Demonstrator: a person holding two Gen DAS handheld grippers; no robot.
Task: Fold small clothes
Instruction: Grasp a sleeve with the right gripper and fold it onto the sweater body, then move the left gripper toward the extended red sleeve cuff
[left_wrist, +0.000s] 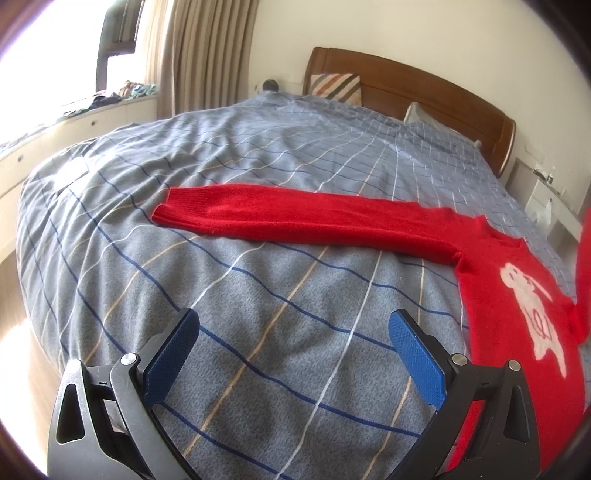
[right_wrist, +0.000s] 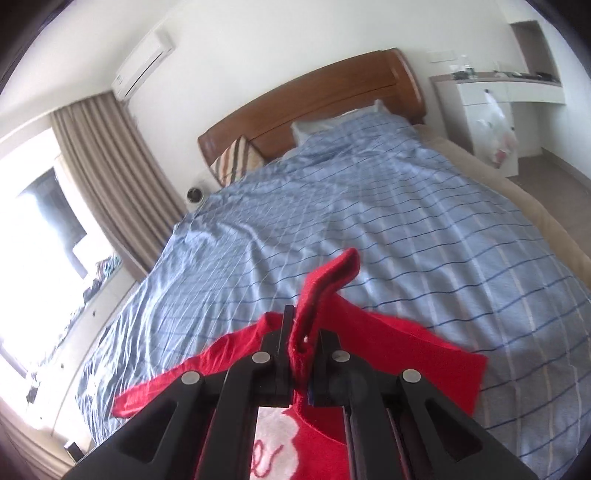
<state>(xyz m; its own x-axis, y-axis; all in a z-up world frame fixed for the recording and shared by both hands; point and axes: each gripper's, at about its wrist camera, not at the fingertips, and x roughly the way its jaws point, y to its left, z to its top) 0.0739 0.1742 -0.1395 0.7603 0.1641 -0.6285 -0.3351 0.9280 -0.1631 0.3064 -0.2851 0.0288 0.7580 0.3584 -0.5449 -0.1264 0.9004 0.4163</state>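
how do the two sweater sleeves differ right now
One sleeve lies flat and straight on the bedspread, untouched; the open left hand-held gripper hovers short of it. The other sleeve is lifted and bunched, pinched in the shut right hand-held gripper. Both belong to the same red sweater.

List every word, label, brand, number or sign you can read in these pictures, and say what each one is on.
There is no text that can be read.
Red sweater: the white animal figure has red stitched squiggles, which do not read as letters in either view.
Air conditioner: any brand mark is too small and blurred to read.
Bag hanging at the white cabinet: its pink print is too blurred to read.
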